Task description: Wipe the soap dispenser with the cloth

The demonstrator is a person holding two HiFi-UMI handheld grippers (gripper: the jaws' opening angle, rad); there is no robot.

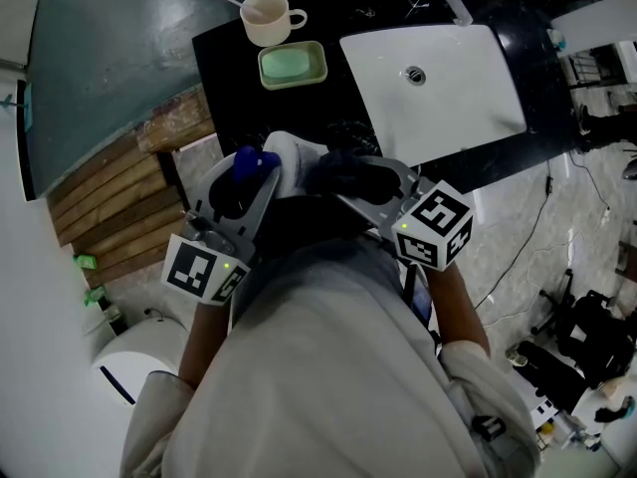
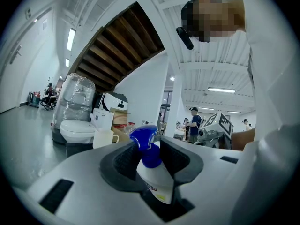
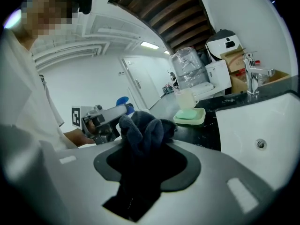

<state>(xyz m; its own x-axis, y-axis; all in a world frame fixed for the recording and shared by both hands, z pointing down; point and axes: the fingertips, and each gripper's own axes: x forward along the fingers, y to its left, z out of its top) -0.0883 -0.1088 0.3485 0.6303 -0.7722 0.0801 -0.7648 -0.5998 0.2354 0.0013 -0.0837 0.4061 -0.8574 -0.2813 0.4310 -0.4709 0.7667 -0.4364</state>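
My left gripper (image 2: 151, 161) is shut on the soap dispenser (image 2: 152, 172), a white bottle with a blue pump top; its jaws clamp the bottle's shoulder. In the head view the left gripper (image 1: 244, 182) holds the dispenser (image 1: 279, 157) level, close to the person's body. The dark cloth (image 3: 140, 130) is bunched up between the jaws of my right gripper (image 3: 145, 144), which is shut on it. Seen from the head, that cloth (image 1: 348, 172) hangs just right of the dispenser, beside the right gripper (image 1: 363, 177). In the right gripper view the left gripper (image 3: 105, 116) shows behind the cloth.
A black counter (image 1: 229, 78) holds a white sink (image 1: 438, 98) with a tap (image 3: 251, 74), a cream mug (image 1: 269, 16) and a green soap bar in a dish (image 1: 293, 65). A toilet (image 2: 77, 130) stands beyond the counter. People stand far off in the hall.
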